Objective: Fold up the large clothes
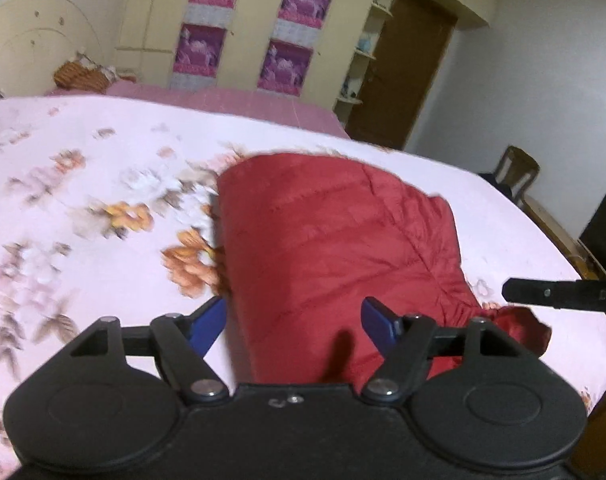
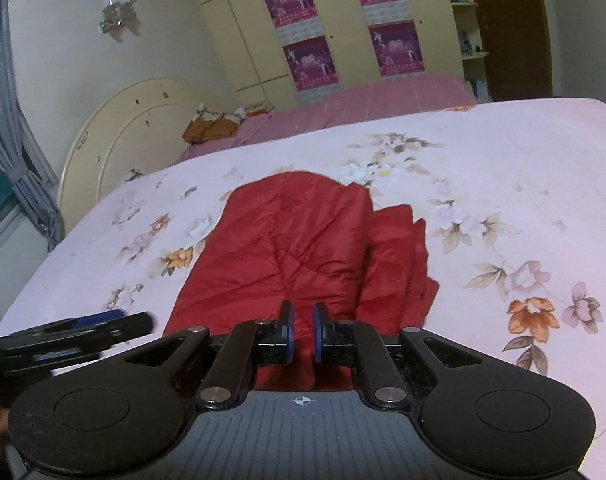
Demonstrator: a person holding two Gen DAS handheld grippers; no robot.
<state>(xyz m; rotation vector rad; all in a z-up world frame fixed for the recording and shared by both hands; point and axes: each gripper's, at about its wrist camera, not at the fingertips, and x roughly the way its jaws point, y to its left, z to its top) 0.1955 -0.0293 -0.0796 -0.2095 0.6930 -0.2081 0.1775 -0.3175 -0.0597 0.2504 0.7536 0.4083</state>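
A red quilted jacket [image 1: 335, 232] lies partly folded on the floral bed sheet [image 1: 83, 200]. It also shows in the right wrist view [image 2: 303, 240]. My left gripper [image 1: 295, 320] is open and empty, its blue pads spread above the jacket's near end. My right gripper [image 2: 303, 328] is shut on a pinch of the jacket's near edge. The right gripper's finger shows at the right of the left wrist view [image 1: 559, 294]. The left gripper shows at the lower left of the right wrist view [image 2: 83, 332].
The bed has a pink floral sheet [image 2: 503, 184] and a cream headboard [image 2: 123, 128]. A second pink bed [image 2: 383, 96], a cream wardrobe with purple posters [image 2: 343, 20], a brown door [image 1: 403, 72] and a wooden chair [image 1: 519, 168] stand beyond.
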